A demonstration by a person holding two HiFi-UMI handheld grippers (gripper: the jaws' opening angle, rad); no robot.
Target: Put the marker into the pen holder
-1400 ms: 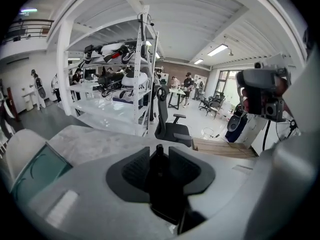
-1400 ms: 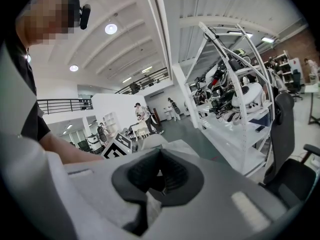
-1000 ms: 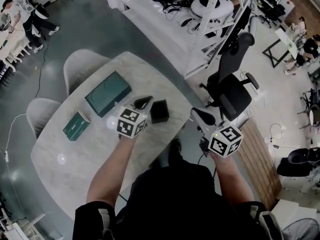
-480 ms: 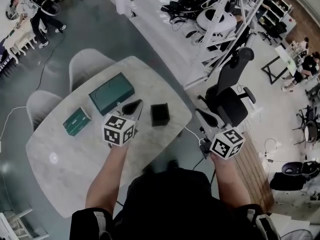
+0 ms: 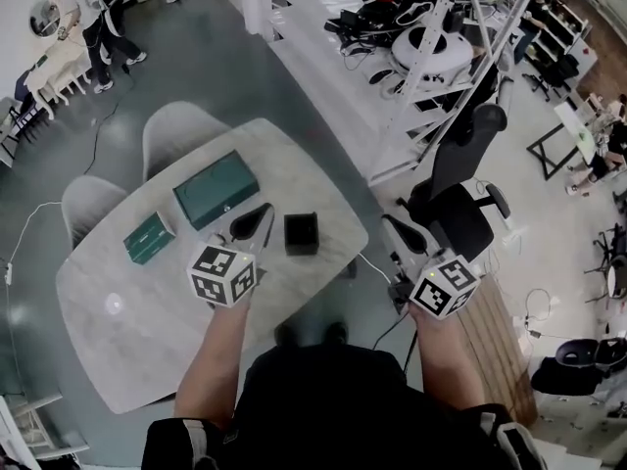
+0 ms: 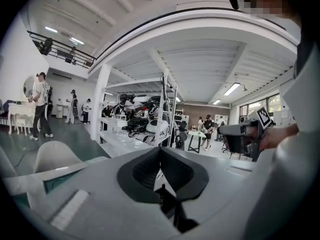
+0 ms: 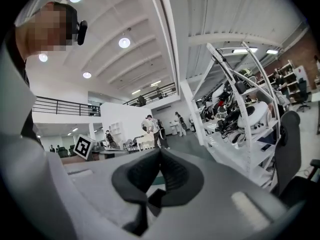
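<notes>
Overhead, left gripper (image 5: 263, 213) and right gripper (image 5: 391, 224), both pinched shut and empty, should lift clear of the centre-frame pen holder (image 5: 300, 234).

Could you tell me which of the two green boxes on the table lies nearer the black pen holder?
The larger green box: it lies just left of the black pen holder, while the smaller green box sits further left again.

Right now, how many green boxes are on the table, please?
2. The larger green box lies toward the table's far edge; the smaller green box sits left of it. The left gripper covers some tabletop, so another could be hidden.
</notes>
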